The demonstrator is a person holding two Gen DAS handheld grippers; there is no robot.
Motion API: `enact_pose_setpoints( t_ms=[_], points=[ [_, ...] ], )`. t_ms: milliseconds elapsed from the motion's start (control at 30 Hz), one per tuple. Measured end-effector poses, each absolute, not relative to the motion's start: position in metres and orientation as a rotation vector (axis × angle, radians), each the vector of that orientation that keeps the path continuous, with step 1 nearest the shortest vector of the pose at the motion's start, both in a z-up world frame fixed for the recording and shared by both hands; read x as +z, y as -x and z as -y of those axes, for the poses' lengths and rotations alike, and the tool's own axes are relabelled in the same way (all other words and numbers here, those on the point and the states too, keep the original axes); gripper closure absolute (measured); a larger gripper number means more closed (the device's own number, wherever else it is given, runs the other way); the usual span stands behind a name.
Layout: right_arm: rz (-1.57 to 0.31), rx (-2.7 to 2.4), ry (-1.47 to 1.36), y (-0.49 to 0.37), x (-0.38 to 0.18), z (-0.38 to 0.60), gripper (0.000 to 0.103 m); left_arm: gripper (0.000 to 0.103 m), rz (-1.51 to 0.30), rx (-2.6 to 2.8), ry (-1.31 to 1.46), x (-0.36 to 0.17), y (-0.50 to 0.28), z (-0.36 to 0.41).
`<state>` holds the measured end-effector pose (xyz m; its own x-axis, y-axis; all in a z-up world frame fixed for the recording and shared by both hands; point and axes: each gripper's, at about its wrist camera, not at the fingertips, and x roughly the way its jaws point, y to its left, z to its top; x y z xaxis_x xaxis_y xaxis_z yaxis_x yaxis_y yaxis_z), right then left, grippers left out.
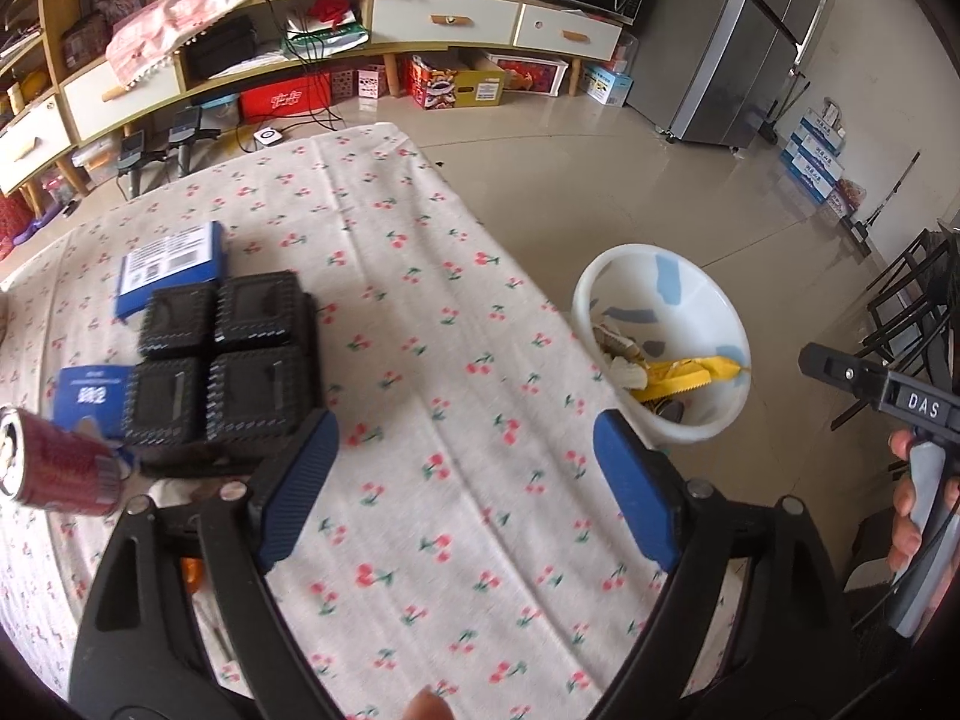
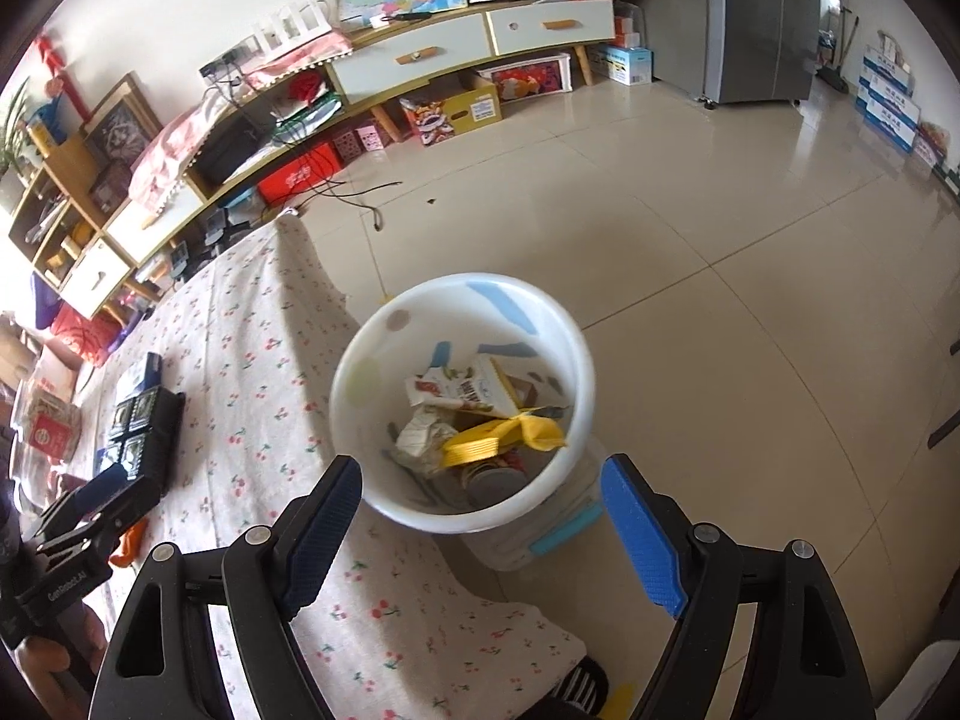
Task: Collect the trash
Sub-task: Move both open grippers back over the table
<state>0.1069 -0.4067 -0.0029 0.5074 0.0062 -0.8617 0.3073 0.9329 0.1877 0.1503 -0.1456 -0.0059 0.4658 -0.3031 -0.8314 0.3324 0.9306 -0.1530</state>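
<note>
A white trash bin [image 1: 726, 324] stands on the floor beside the table's right edge; it shows in the right wrist view [image 2: 576, 372] too, holding wrappers, a yellow packet [image 2: 504, 438] and a can. My left gripper [image 1: 465, 468] is open and empty over the cherry-print tablecloth [image 1: 420, 300]. A red drink can [image 1: 60, 468] lies on the table at the far left, left of the left gripper. My right gripper [image 2: 480, 510] is open and empty, hovering just above the bin's near rim.
Black square boxes [image 1: 222, 360] on a black tray and blue cartons [image 1: 171, 264] sit on the table's left part. A small orange object [image 2: 129, 543] lies near the left gripper. A TV cabinet [image 1: 444, 21], floor boxes and a fridge [image 1: 738, 42] stand beyond.
</note>
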Motion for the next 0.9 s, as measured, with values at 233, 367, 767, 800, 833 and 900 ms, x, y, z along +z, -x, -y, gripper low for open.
enact_pose_setpoints(
  t_ms=[233,367,767,800,833,900],
  points=[
    [-1.036,-0.134,-0.278,-0.115,-0.001,0.366,0.019,0.008,-1.02,-0.355,-0.006,-0.004,-0.135,0.102],
    [-1.041,-0.106,-0.244,-0.121,-0.001,0.343,0.019,0.005,-1.023,-0.322,-0.006,-0.007,-0.127,0.078],
    [-1.065,-0.028,-0.145,-0.143,-0.005,0.277,0.018,0.003,-1.049,-0.222,0.016,-0.019,-0.113,0.007],
    [-1.067,-0.023,-0.139,-0.145,-0.006,0.273,0.018,0.003,-1.047,-0.213,0.019,-0.021,-0.112,0.001],
    [-1.07,-0.017,-0.13,-0.147,-0.007,0.268,0.018,0.003,-1.045,-0.202,0.022,-0.023,-0.111,-0.004],
    [-1.077,-0.006,-0.114,-0.149,-0.01,0.258,0.018,0.003,-1.044,-0.181,0.028,-0.027,-0.11,-0.013]
  ],
)
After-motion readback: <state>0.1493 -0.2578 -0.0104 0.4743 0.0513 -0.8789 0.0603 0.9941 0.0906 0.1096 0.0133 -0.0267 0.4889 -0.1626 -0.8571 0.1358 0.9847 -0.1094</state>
